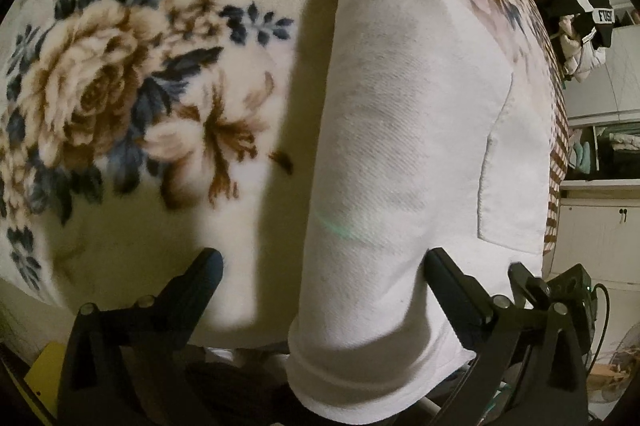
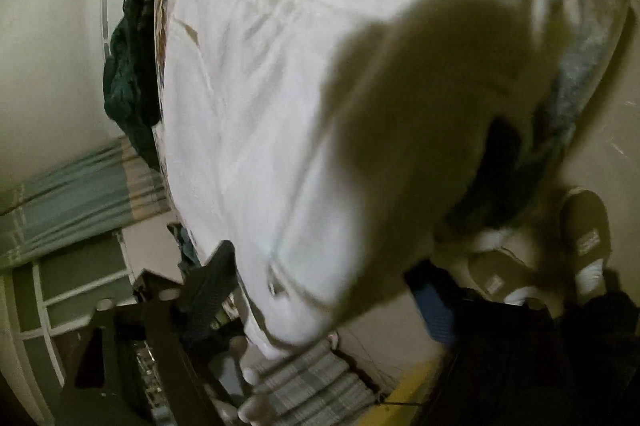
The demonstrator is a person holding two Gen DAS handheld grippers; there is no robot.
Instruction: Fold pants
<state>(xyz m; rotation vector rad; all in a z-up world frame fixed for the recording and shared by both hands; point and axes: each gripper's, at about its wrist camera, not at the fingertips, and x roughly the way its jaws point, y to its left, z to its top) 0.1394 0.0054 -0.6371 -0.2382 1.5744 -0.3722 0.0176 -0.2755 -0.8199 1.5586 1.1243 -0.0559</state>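
Observation:
White pants (image 1: 400,130) lie on a floral blanket (image 1: 120,86), one leg running from the far middle toward me, its hem (image 1: 352,378) hanging over the near edge. A back pocket (image 1: 508,186) shows at right. My left gripper (image 1: 320,266) is open, its fingers (image 1: 204,274) on either side of the leg near the hem. In the right wrist view the pants (image 2: 280,106) fill the frame, blurred. My right gripper (image 2: 320,274) is open around the near fabric edge, left finger (image 2: 212,278) beside it, right finger (image 2: 432,298) partly hidden.
The bed's right edge (image 1: 556,162) drops to a cabinet (image 1: 600,226); clothes (image 1: 580,14) hang beyond. In the right wrist view a dark green garment (image 2: 128,74) hangs at left, striped cloth (image 2: 312,382) lies below, and slippers (image 2: 580,238) sit on the floor.

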